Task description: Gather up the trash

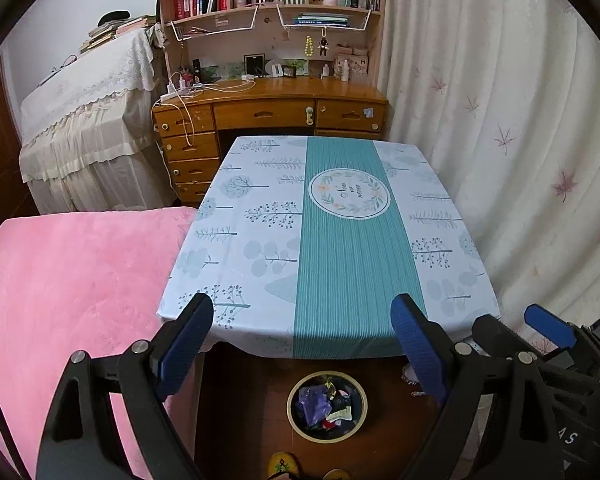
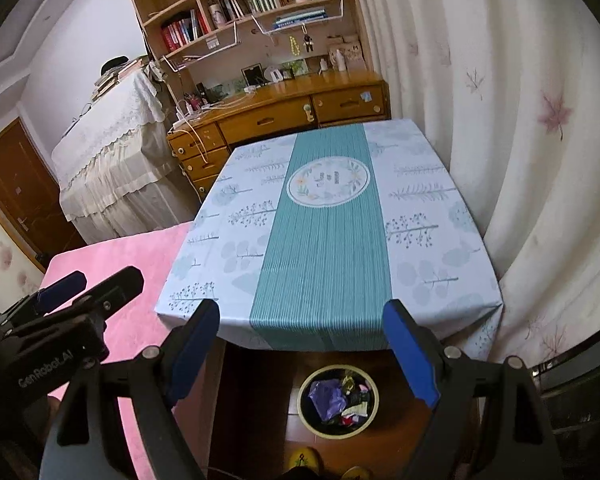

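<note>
Your left gripper [image 1: 302, 344] and right gripper [image 2: 300, 346] both stand wide open, holding nothing and touching nothing. Below them, on the floor at the table's [image 1: 260, 208] near edge, sits the bin [image 1: 327, 406], round, mouth facing up, with purple and mixed trash [image 1: 314, 402] inside. Only your right view shows the door [image 2: 16, 188]; each view catches the other gripper at its edge.

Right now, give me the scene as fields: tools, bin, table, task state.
left tool: open, holding nothing
right tool: open, holding nothing
bin: round, on the floor at the table's near edge, holds purple plastic and mixed wrappers
table: covered by tree-print cloth with teal centre stripe, no trash visible on it
task state: trash appears collected in bin
</note>
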{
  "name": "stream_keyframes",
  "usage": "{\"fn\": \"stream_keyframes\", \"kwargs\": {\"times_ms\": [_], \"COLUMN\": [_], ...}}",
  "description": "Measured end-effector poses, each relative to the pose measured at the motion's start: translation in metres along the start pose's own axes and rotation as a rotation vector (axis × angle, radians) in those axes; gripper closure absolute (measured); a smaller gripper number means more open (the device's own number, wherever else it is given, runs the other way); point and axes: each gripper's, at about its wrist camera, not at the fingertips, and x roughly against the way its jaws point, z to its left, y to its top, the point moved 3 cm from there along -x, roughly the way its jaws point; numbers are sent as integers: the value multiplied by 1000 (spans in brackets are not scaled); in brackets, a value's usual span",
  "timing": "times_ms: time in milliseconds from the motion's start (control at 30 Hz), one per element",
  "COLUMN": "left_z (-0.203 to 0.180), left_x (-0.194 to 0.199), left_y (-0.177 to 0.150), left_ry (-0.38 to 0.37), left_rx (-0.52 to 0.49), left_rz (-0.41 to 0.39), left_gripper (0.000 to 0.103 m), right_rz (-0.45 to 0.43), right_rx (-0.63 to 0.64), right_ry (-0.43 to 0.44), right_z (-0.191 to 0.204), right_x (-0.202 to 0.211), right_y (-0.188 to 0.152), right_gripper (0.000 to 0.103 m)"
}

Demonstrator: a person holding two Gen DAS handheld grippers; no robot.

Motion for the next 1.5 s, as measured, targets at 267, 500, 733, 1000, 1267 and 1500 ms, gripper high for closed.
{"fn": "stream_keyframes", "kwargs": {"times_ms": [267,500,733,1000,1267,1500], "left_z": [-1,-4,-7,-9,-10,-11], "left_x": [1,0,-3,-6,-8,-8], "left_y": [0,1,4,2,-3,-5], "left_ry": [-1,4,-1,0,4,7], "left_rx": [0,0,3,8,9,7], "left_rz": [3,2,10,16,27,28], "left_gripper": [14,14,14,14,14,14], "right_rz": [-3,-1,5,5,16,26], "right_rx": [-12,-13,-20,-23,-32,-43], "right_ry": [-5,-6,-8,-9,-4,-2], "right_z": [-3,-5,-6,-5,-5,-8], "right_x": [-1,-2,-4,-4,-7,-11], "right_y": [3,3,0,0,-9,-16], "right_gripper": [19,19,19,19,19,19]}}
